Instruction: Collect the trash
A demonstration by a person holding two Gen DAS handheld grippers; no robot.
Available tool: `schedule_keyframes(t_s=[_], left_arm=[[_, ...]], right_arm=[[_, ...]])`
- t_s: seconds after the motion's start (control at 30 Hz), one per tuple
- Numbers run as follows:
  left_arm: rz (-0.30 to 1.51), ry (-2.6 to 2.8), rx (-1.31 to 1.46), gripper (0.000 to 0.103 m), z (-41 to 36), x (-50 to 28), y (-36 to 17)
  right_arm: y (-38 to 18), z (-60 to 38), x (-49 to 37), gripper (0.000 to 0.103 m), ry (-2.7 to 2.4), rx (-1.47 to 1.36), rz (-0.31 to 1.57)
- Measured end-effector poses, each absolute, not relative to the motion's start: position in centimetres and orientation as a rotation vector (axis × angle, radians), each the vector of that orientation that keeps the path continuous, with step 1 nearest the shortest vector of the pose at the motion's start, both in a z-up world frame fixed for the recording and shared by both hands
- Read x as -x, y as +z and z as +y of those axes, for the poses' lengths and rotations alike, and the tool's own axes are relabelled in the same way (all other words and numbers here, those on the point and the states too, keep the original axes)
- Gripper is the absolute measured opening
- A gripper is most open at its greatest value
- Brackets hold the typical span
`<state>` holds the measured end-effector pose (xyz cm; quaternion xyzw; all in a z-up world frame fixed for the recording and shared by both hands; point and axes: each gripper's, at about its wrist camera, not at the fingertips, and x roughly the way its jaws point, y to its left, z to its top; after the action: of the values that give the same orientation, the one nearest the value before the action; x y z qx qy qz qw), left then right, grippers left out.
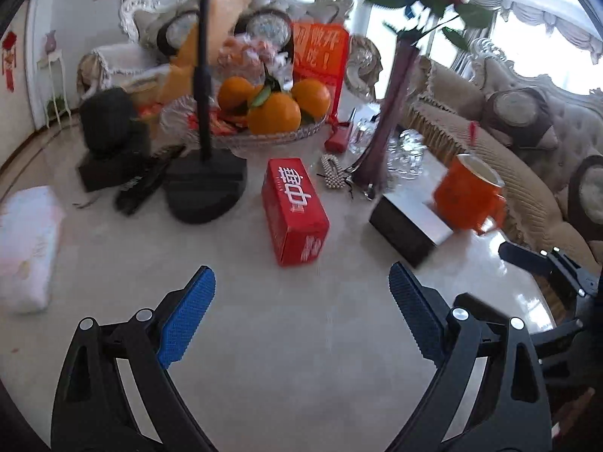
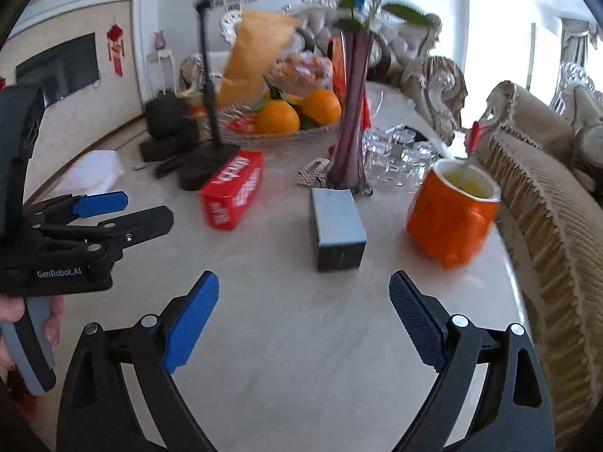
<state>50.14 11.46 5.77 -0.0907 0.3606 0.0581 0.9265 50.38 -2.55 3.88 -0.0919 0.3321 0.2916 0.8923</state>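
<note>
A red carton (image 1: 296,211) lies on the marble table (image 1: 282,339), just beyond my left gripper (image 1: 301,290), which is open and empty. The carton also shows in the right wrist view (image 2: 233,196). A grey-black box (image 2: 337,228) lies ahead of my right gripper (image 2: 303,293), which is open and empty. An orange mug (image 2: 452,218) holding yellowish scraps stands to the right of the box, near the table edge. The left gripper shows at the left of the right wrist view (image 2: 113,207), open.
A glass tray of oranges (image 1: 271,113), a purple vase (image 1: 388,113), a black stand base (image 1: 205,184), remotes, a bead hair clip (image 1: 333,171) and glassware (image 2: 395,158) crowd the far table. A white tissue pack (image 1: 26,248) lies left. A sofa (image 2: 546,188) borders the right edge.
</note>
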Motion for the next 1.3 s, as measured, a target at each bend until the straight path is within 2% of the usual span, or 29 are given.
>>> schedule_keyframes(t_s=[0.4, 0.63, 0.77, 0.87, 0.9, 0.93, 0.97, 1.03, 1.07, 1.3], left_arm=[[0.81, 0.218, 0.185, 0.091, 12.8, -58.9, 2.7], [0.825, 0.212, 0.192, 0.091, 13.5, -59.8, 2.5], [0.891, 0.196, 0.206, 0.091, 14.2, -60.2, 1.5], [0.895, 0.187, 0.19, 0.091, 14.2, -60.2, 1.5], [0.897, 0.189, 0.178, 0.088, 14.1, -60.2, 1.4], [0.899, 0.193, 0.166, 0.08, 14.0, -60.2, 1.4], [0.898, 0.198, 0.15, 0.074, 13.9, -60.3, 1.4], [0.89, 0.195, 0.125, 0.041, 13.7, -60.1, 1.6], [0.887, 0.198, 0.12, 0.037, 13.8, -60.0, 1.7], [0.874, 0.153, 0.161, 0.036, 14.5, -59.8, 1.8]], right_arm=[[2.0, 0.6, -55.8, 0.088, 0.605, 0.286, 0.764], [1.0, 0.4, -57.8, 0.087, 0.58, 0.254, 0.819], [0.9, 0.1, -58.2, 0.087, 0.576, 0.228, 0.831], [0.9, 0.1, -58.3, 0.083, 0.585, 0.218, 0.842], [0.8, 0.1, -58.4, 0.074, 0.589, 0.22, 0.849], [0.6, 0.3, -58.5, 0.068, 0.595, 0.221, 0.862], [0.4, 0.4, -58.6, 0.058, 0.598, 0.225, 0.879], [0.5, 0.4, -58.5, 0.044, 0.585, 0.23, 0.872], [0.5, 0.3, -58.4, 0.039, 0.581, 0.227, 0.869], [0.8, 0.0, -58.3, 0.038, 0.604, 0.185, 0.864]])
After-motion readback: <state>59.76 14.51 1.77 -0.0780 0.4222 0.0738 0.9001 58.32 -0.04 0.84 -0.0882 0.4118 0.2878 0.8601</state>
